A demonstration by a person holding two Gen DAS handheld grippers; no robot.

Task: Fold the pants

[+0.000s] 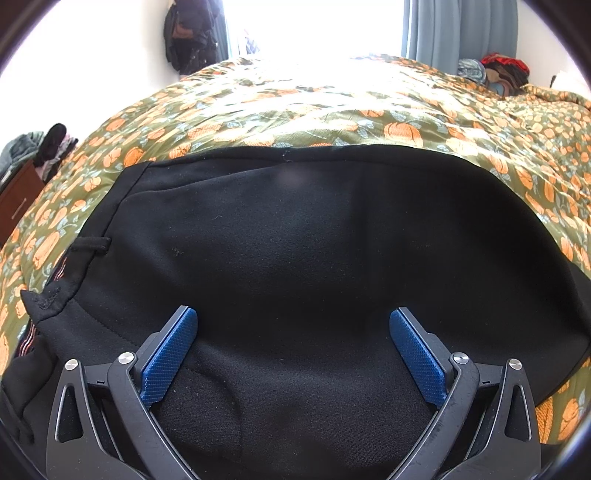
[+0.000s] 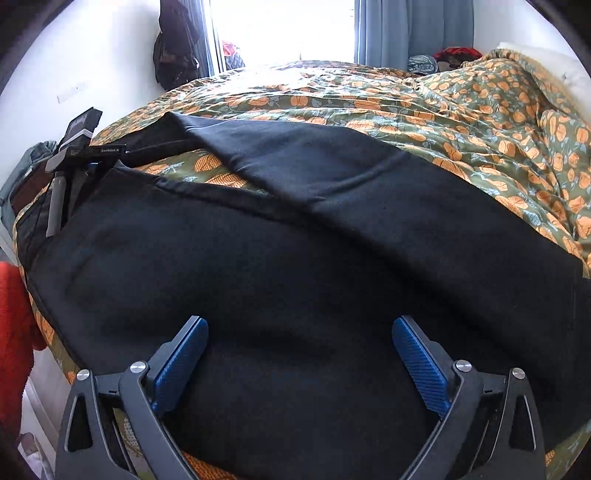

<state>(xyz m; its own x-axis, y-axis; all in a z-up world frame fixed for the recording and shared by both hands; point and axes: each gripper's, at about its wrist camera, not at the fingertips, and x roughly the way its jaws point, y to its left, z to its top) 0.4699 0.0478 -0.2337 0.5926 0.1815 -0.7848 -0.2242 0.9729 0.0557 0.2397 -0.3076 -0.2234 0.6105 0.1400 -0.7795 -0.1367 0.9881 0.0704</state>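
Bedspread [image 1: 332, 110] with orange flowers covers the bed by a bright window [image 2: 280, 29]. Black pants [image 2: 295, 258] lie spread on it, bare quilt beyond their far edge. Left gripper [image 1: 293, 345] and right gripper [image 2: 300, 356] hover over them, jaws wide apart, empty.

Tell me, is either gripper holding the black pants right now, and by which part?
Nothing is held. The left gripper and right gripper both hang open above the black pants on the floral bedspread, no cloth between their blue pads.
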